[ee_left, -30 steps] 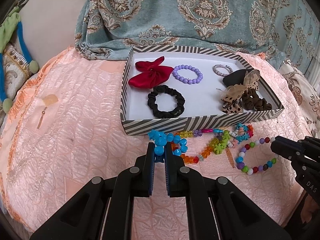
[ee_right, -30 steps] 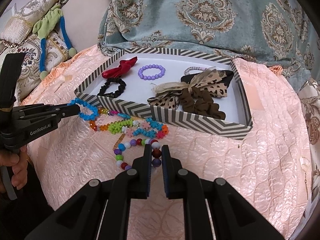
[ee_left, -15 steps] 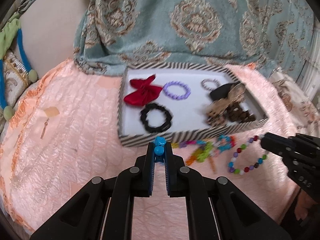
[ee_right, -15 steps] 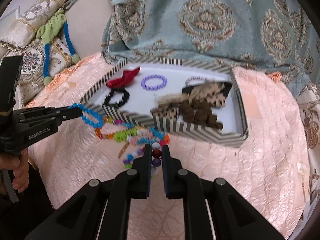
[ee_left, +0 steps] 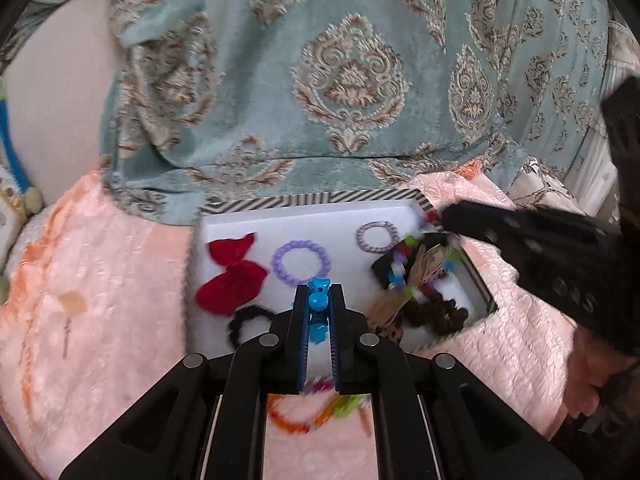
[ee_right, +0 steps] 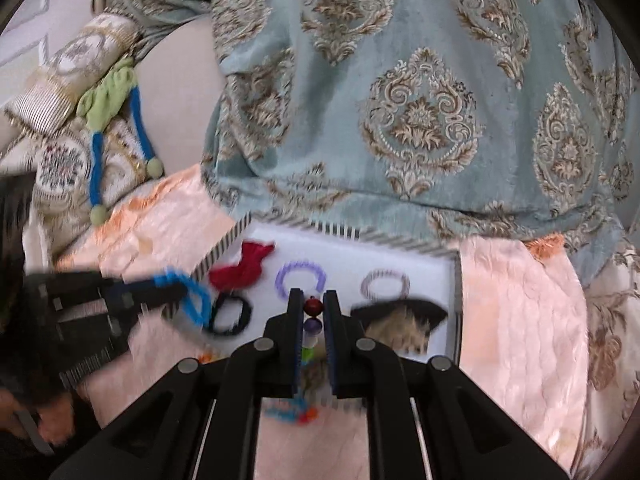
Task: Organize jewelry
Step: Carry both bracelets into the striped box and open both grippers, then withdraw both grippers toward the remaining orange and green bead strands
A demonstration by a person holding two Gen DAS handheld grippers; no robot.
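Observation:
My left gripper (ee_left: 319,300) is shut on a blue bead bracelet (ee_left: 319,308), held above the striped tray (ee_left: 280,201); the bracelet hangs as a loop in the right wrist view (ee_right: 192,296). My right gripper (ee_right: 312,307) is shut on a multicoloured bead bracelet (ee_right: 312,314), which dangles over the tray's right side in the left wrist view (ee_left: 404,264). In the tray lie a red bow (ee_left: 232,278), a purple bead bracelet (ee_left: 302,261), a grey ring (ee_left: 378,236), a black scrunchie (ee_left: 248,324) and a leopard bow with brown scrunchies (ee_left: 424,300).
More coloured bead bracelets (ee_left: 316,412) lie on the peach quilt (ee_left: 100,300) in front of the tray. A teal patterned cushion (ee_left: 340,80) stands behind the tray. A green and blue toy (ee_right: 116,120) hangs at the far left.
Both grippers have lifted their bracelets off the quilt and moved forward over the tray. The right gripper now reaches above the tray's right side.

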